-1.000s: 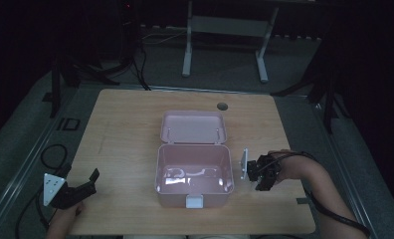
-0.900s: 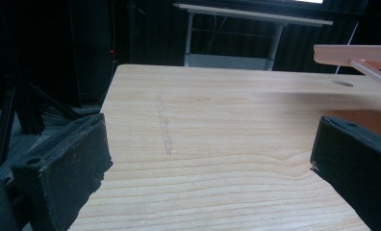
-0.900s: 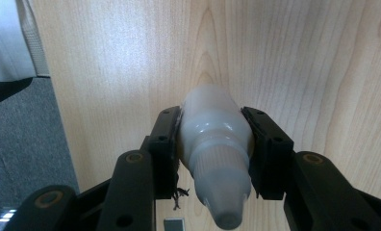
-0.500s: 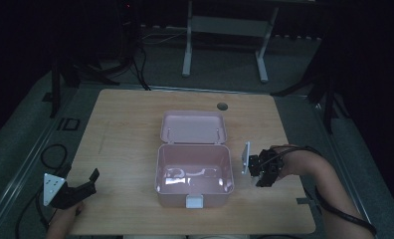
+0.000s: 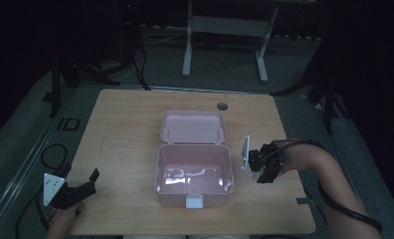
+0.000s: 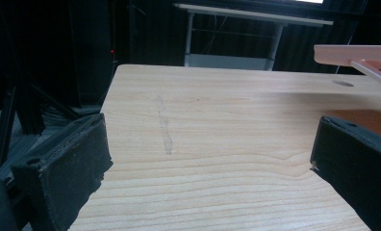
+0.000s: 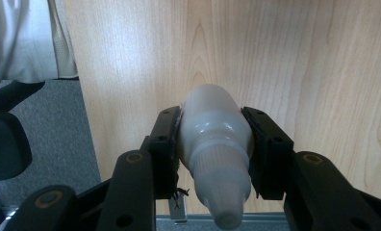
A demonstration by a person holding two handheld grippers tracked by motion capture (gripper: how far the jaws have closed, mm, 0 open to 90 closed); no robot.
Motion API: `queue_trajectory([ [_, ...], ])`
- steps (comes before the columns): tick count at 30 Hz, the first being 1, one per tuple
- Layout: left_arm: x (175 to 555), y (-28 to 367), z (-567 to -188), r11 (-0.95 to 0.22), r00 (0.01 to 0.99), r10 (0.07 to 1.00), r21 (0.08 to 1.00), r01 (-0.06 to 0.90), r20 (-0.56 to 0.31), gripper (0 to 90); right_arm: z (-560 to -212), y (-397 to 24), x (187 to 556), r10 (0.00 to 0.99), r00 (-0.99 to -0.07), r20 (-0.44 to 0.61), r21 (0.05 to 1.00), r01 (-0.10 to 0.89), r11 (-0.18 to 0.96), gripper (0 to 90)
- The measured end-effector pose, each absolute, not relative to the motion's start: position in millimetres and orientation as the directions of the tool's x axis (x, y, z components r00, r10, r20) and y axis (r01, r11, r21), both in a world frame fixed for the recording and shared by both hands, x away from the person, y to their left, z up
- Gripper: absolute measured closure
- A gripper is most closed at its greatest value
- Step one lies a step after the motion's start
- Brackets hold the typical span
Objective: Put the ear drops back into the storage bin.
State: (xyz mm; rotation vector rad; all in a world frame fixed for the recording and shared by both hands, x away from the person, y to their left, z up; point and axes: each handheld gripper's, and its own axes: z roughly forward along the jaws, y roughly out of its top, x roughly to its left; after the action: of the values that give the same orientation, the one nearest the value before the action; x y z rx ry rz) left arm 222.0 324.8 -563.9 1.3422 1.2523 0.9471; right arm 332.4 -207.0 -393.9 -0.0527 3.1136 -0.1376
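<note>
Over on the right side of the wooden table (image 5: 125, 124), the right gripper (image 5: 262, 167) hangs just beside the right wall of an open pink plastic box (image 5: 195, 174). The forearm (image 5: 329, 184) reaches in from the lower right corner, bent at the elbow so the hand points left toward the box. In the right gripper view its 2 jaws are clamped on a small white squeeze bottle (image 7: 216, 144), one pad against each side of the body, with the capped tip pointing back toward the camera. Below the bottle lie the table's near edge and grey carpet.

The box sits at the middle of the table with its lid (image 5: 192, 127) laid back flat behind it; something pale lies on its floor, too glared to name. A white latch (image 5: 194, 201) shows on its front wall.

Down at the near left corner, the left gripper (image 5: 80, 186) rests low over the table, held by a hand (image 5: 63, 219) entering from the bottom edge. Its 2 jaws stand wide apart with nothing between them, aimed across bare wood. In the left gripper view the edge of the lid (image 6: 357, 53) shows at upper right.
</note>
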Motion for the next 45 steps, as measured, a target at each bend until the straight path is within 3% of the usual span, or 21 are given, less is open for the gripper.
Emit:
queue_trajectory([
  [25,222.0,324.9,-563.8,0.068,0.148,0.984,0.982,0.179,-0.096,0.4,-351.1,-182.2,332.2,-0.053,-0.997,-0.052,-0.063,-0.050,0.997,59.6],
  [45,222.0,324.8,-563.8,0.068,0.149,0.984,0.982,0.178,-0.095,0.4,-340.9,-135.3,327.0,-0.110,-0.992,-0.058,-0.036,-0.108,0.993,59.6],
])
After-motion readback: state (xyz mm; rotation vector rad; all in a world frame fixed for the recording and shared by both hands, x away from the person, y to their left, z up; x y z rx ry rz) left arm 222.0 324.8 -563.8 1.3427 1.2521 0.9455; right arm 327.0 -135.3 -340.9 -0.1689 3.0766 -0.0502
